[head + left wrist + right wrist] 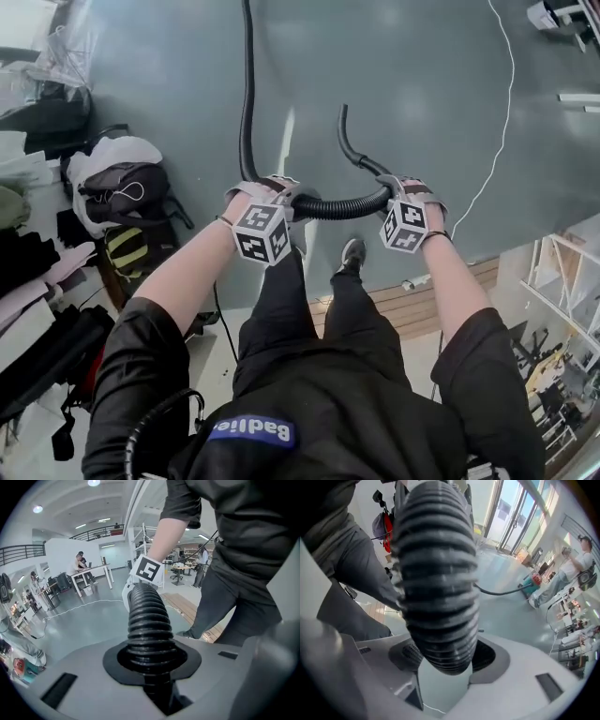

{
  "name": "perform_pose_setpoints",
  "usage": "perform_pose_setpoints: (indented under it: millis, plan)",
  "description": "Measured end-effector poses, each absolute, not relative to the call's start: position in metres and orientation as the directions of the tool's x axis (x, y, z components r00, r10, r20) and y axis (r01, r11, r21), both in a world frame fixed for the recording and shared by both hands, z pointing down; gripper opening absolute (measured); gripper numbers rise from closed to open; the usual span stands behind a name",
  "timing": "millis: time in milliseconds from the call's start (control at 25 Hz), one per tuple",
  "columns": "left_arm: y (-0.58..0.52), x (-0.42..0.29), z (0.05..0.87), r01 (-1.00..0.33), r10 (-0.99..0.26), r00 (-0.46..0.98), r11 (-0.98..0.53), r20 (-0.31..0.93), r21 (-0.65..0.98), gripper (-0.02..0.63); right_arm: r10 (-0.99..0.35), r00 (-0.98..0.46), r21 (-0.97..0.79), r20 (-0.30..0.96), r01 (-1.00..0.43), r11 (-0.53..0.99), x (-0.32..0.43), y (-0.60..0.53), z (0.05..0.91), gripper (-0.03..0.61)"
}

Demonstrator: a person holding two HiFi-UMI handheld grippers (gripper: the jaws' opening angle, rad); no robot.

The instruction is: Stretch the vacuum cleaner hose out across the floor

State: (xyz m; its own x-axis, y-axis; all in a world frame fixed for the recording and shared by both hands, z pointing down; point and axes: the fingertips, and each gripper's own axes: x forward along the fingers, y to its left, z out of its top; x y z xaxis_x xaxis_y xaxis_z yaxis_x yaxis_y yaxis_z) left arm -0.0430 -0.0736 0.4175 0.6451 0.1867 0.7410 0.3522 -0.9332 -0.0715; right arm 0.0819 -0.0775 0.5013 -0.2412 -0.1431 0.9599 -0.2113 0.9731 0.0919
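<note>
The black ribbed vacuum hose (337, 206) hangs between my two grippers at waist height. From the left gripper (277, 190) it runs up and away across the grey floor, and past the right gripper (398, 192) it curls back in a short free end. In the left gripper view the hose (147, 620) sits in the dark pads, with the left gripper (152, 660) shut on it. Looking along the right gripper (445, 663), the hose (436, 583) lies loose between wide jaws, with a gap beside it and floor visible beneath.
Bags and clothing (127, 192) are piled along the left. A thin white cable (502, 122) trails over the floor at the right. A wooden strip (422, 305) lies by the person's shoe (352, 253). People sit at a table (91, 571) in the distance.
</note>
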Motion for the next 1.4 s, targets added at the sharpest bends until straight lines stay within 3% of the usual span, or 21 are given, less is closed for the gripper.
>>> perform_pose_setpoints:
  millis: [40, 80, 200, 240, 320, 400, 520, 640, 760, 800, 840, 960, 1040, 1160, 1400]
  plan:
    - [-0.068, -0.046, 0.413, 0.357, 0.183, 0.635, -0.931, 0.75, -0.075, 0.101, -0.146, -0.262, 0.091, 0.954, -0.209, 0.974, 0.08, -0.073, 0.5, 0.251]
    - [-0.064, -0.049, 0.41, 0.352, 0.169, 0.623, -0.933, 0.764, -0.08, 0.103, -0.145, -0.274, 0.089, 0.951, -0.207, 0.974, 0.077, -0.07, 0.497, 0.17]
    - [-0.061, -0.06, 0.412, 0.264, 0.117, 0.574, -0.963, 0.811, -0.048, 0.103, -0.15, -0.287, 0.084, 0.946, -0.228, 0.97, 0.074, -0.07, 0.474, 0.163]
    - [-0.058, -0.061, 0.413, 0.227, 0.106, 0.553, -0.973, 0.826, -0.028, 0.131, -0.154, -0.291, 0.084, 0.944, -0.238, 0.968, 0.074, -0.069, 0.463, 0.162]
    - [-0.049, -0.051, 0.411, 0.178, 0.068, 0.519, -0.984, 0.852, -0.03, 0.268, -0.161, -0.293, 0.091, 0.943, -0.239, 0.967, 0.072, -0.062, 0.441, 0.158]
    - [-0.04, -0.024, 0.399, 0.156, 0.014, 0.524, -0.984, 0.852, -0.08, 0.287, -0.157, -0.284, 0.096, 0.946, -0.217, 0.971, 0.067, -0.051, 0.427, 0.156]
    - [-0.023, 0.026, 0.385, 0.178, -0.056, 0.523, -0.969, 0.851, -0.173, 0.287, -0.144, -0.251, 0.101, 0.957, -0.178, 0.979, 0.061, -0.036, 0.418, 0.155]
    - [-0.004, 0.053, 0.407, 0.221, -0.087, 0.426, -0.955, 0.9, -0.197, 0.287, -0.141, -0.191, 0.111, 0.971, -0.156, 0.981, 0.065, -0.022, 0.415, 0.155]
    - [0.004, 0.057, 0.43, 0.162, -0.099, 0.4, -0.971, 0.911, -0.177, 0.288, -0.154, -0.154, 0.131, 0.976, -0.151, 0.98, 0.062, -0.008, 0.409, 0.153]
    - [0.005, 0.056, 0.429, 0.134, -0.104, 0.414, -0.976, 0.904, -0.173, 0.256, -0.162, -0.147, 0.14, 0.976, -0.147, 0.979, 0.06, -0.003, 0.406, 0.154]
    - [0.007, 0.055, 0.426, 0.119, -0.104, 0.434, -0.978, 0.895, -0.171, 0.164, -0.171, -0.144, 0.15, 0.975, -0.141, 0.978, 0.057, 0.001, 0.403, 0.154]
    - [0.021, 0.052, 0.405, 0.157, -0.082, 0.493, -0.971, 0.866, -0.181, 0.161, -0.204, -0.178, 0.178, 0.963, -0.152, 0.972, 0.052, 0.017, 0.392, 0.155]
    - [0.029, 0.036, 0.39, 0.182, -0.076, 0.518, -0.963, 0.852, -0.197, 0.161, -0.223, -0.178, 0.194, 0.958, -0.163, 0.967, 0.054, 0.027, 0.392, 0.159]
    - [0.041, -0.005, 0.361, 0.201, -0.056, 0.555, -0.959, 0.83, -0.199, 0.161, -0.251, -0.148, 0.218, 0.957, -0.21, 0.953, 0.071, 0.039, 0.407, 0.228]
    - [0.057, -0.096, 0.302, 0.263, 0.009, 0.628, -0.944, 0.778, -0.201, 0.16, -0.269, -0.183, 0.2, 0.946, -0.324, 0.925, 0.067, 0.059, 0.413, 0.213]
